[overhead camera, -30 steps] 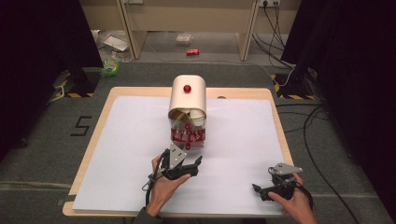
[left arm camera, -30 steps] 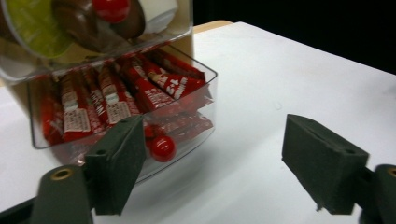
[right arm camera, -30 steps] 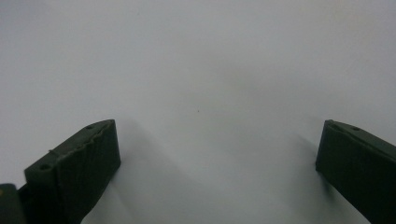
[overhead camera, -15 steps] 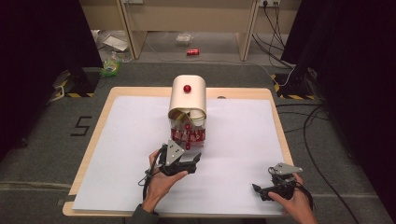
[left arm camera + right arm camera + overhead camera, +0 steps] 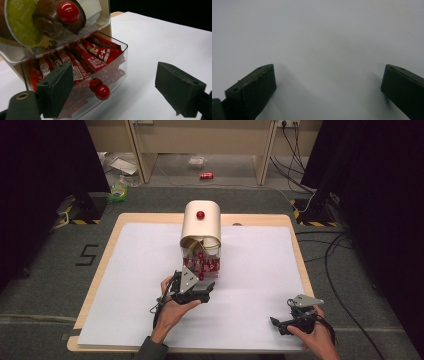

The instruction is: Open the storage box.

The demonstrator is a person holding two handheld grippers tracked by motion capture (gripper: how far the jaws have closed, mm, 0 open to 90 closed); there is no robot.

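A cream dispenser box (image 5: pixel 201 225) with a red knob (image 5: pixel 200 214) on top stands at the table's middle back. Its clear lower drawer (image 5: pixel 117 62) is pulled out and holds several red sachets (image 5: pixel 100 53). Above it a clear compartment holds coffee pods (image 5: pixel 22 22) behind a red knob (image 5: pixel 68 12). My left gripper (image 5: pixel 202 284) sits just in front of the drawer. Its jaws have just been opening and stand open. The drawer's red knob (image 5: pixel 102 92) lies between them, untouched. My right gripper (image 5: pixel 279 324) rests open on the white sheet at the front right, nothing between its jaws.
The white sheet (image 5: pixel 125 285) covers most of the wooden table (image 5: pixel 112 232). Cables (image 5: pixel 340 270) run along the floor to the right. A red can (image 5: pixel 206 175) and litter lie on the floor beyond the table's far edge.
The left hand has shifted only slightly in front of the drawer. The drawer and the right hand stand as before.
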